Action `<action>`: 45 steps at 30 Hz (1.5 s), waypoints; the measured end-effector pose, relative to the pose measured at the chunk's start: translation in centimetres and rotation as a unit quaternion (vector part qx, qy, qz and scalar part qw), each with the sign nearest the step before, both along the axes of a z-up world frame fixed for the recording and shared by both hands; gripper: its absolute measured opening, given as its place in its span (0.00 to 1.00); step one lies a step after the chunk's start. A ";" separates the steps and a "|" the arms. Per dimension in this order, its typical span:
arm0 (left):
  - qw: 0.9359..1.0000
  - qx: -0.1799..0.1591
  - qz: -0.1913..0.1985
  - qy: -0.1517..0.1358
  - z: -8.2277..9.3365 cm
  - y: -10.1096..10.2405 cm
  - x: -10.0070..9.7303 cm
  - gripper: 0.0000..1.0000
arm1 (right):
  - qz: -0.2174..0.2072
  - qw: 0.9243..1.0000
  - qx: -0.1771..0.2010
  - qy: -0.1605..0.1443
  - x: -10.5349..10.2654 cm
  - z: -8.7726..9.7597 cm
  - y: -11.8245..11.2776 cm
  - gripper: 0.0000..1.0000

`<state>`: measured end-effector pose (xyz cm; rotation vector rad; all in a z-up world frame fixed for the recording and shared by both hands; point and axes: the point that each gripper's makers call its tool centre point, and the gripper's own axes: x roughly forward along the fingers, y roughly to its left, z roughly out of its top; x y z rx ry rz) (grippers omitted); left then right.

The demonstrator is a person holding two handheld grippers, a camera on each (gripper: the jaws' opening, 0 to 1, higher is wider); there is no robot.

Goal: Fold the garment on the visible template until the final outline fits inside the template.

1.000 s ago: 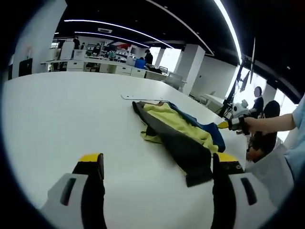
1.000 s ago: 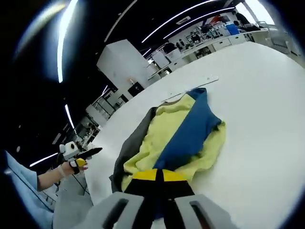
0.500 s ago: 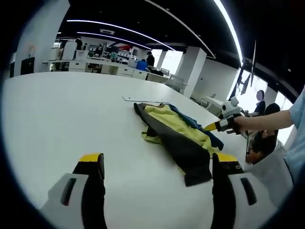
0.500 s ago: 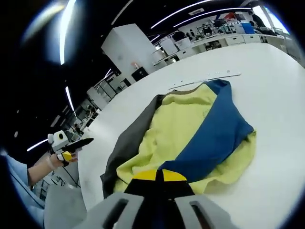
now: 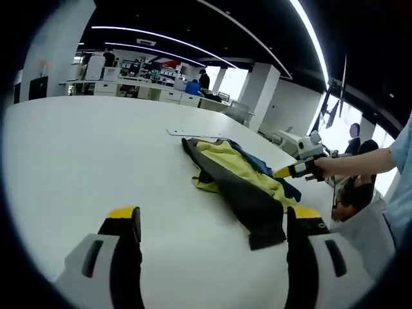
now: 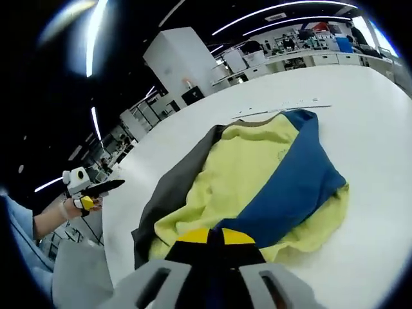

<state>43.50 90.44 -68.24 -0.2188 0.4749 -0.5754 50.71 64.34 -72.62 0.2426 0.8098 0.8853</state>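
Left gripper view: the left gripper (image 5: 212, 225) hovers above the white table (image 5: 84, 148), jaws spread wide with nothing between them. The crumpled yellow, blue and dark-grey garment (image 5: 241, 183) lies on the table toward 1 o'clock; a thin pale template strip (image 5: 193, 133) lies just beyond its far edge. The right gripper (image 5: 297, 169), held in a hand, meets the garment's edge at 3 o'clock.

Right gripper view: the right gripper (image 6: 209, 235) has its yellow-tipped jaws pressed together over the garment's (image 6: 257, 180) near hem; whether cloth is pinched cannot be told. The left gripper (image 6: 87, 188) sits at 9 o'clock.
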 end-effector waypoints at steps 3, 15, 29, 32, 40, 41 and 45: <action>1.000 -0.002 -0.001 0.000 0.0 -0.2 0.0 0.92 | 0.004 1.000 0.010 -0.014 -0.4 0.9 -0.4 0.15; 1.000 0.002 -0.013 0.000 0.0 -0.7 0.1 0.93 | 0.016 0.998 0.027 -0.054 -2.8 2.5 -3.0 0.60; 1.000 0.001 -0.014 0.003 -0.1 -0.9 0.0 0.93 | -0.018 0.999 0.022 -0.033 -4.3 1.4 -6.3 0.51; 1.000 0.001 -0.014 0.003 -0.1 -0.9 0.0 0.93 | -0.025 0.999 0.014 -0.023 -4.7 0.3 -7.1 0.47; 1.000 0.001 -0.014 0.004 -0.1 -0.9 0.0 0.93 | -0.043 0.999 0.006 0.003 -5.2 -1.6 -7.9 0.31; 1.000 0.002 -0.014 0.005 -0.1 -0.9 0.0 0.93 | -0.044 0.999 0.006 0.005 -5.1 -1.8 -7.9 0.29; 1.000 0.003 -0.014 0.006 -0.2 -0.9 0.0 0.92 | -0.048 0.999 0.006 0.013 -5.0 -2.1 -7.7 0.20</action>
